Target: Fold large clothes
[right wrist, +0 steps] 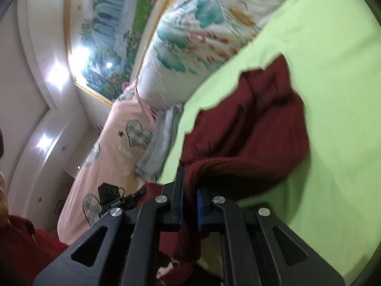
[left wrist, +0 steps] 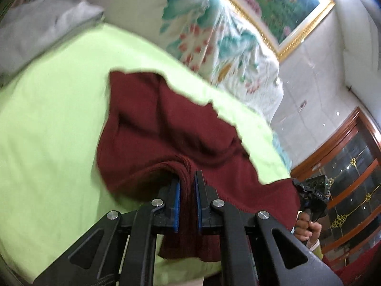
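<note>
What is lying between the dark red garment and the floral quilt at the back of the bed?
Only bare green sheet: a strip of it separates the dark red garment from the floral quilt. Both wrist views show this.

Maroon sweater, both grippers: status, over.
Left gripper shut on bunched maroon sweater. Right gripper shut on it too. Near edge lifted, far part resting on green sheet. Nothing in the way; grey garment lies apart.

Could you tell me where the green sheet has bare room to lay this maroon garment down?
Bare green sheet lies between the maroon garment and the grey folded cloth; more shows beyond the garment in the right wrist view. The floral bedding crowds the head end. Both the left tongs and right tongs grip the garment.
</note>
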